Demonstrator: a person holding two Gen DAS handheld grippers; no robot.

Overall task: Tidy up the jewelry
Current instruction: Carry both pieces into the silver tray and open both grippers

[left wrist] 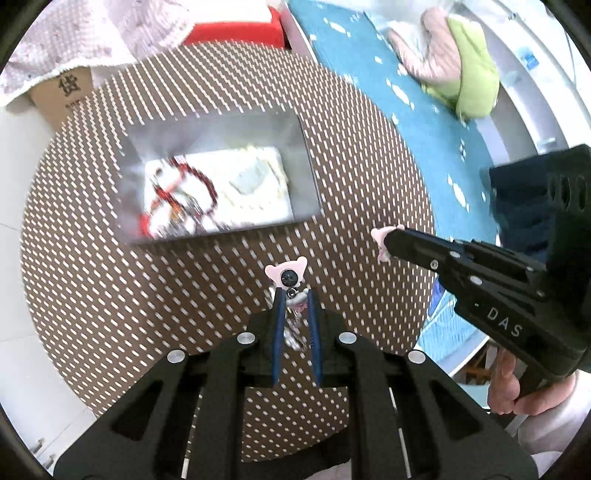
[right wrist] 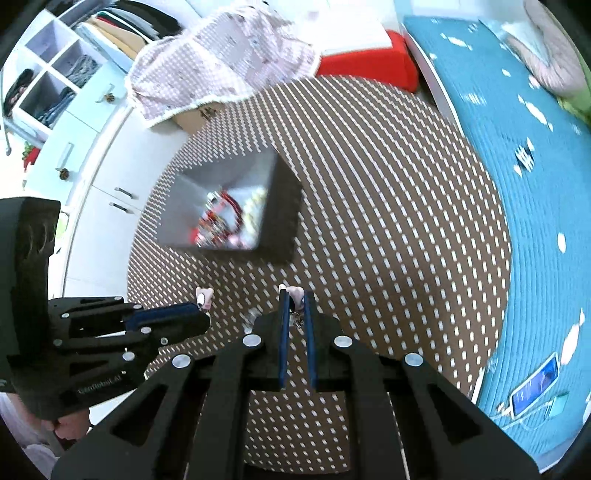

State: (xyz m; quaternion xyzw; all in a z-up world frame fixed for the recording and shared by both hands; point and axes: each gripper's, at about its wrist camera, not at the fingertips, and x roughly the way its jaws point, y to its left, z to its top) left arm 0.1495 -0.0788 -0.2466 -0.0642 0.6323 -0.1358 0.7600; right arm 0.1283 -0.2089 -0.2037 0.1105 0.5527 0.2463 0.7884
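A grey open box [left wrist: 221,129] stands on a round brown dotted table; it also shows in the right wrist view [right wrist: 221,177]. Inside lie red bead bracelets [left wrist: 184,192] and pale jewelry [left wrist: 255,177] on a white pad. My left gripper [left wrist: 294,295] is shut on a pink charm earring [left wrist: 287,273], held above the table in front of the box. My right gripper [right wrist: 295,295] is shut on a matching pink charm earring [right wrist: 296,293], right of the left one. Each gripper shows in the other's view, the right [left wrist: 384,240] and the left [right wrist: 205,306].
The table [left wrist: 110,295] stands beside a bed with a teal blanket [left wrist: 406,92]. A cardboard box [left wrist: 62,96] under pink cloth and a red object [left wrist: 236,33] lie behind the table. White cabinets [right wrist: 103,177] stand at left. A phone [right wrist: 535,387] lies on the blanket.
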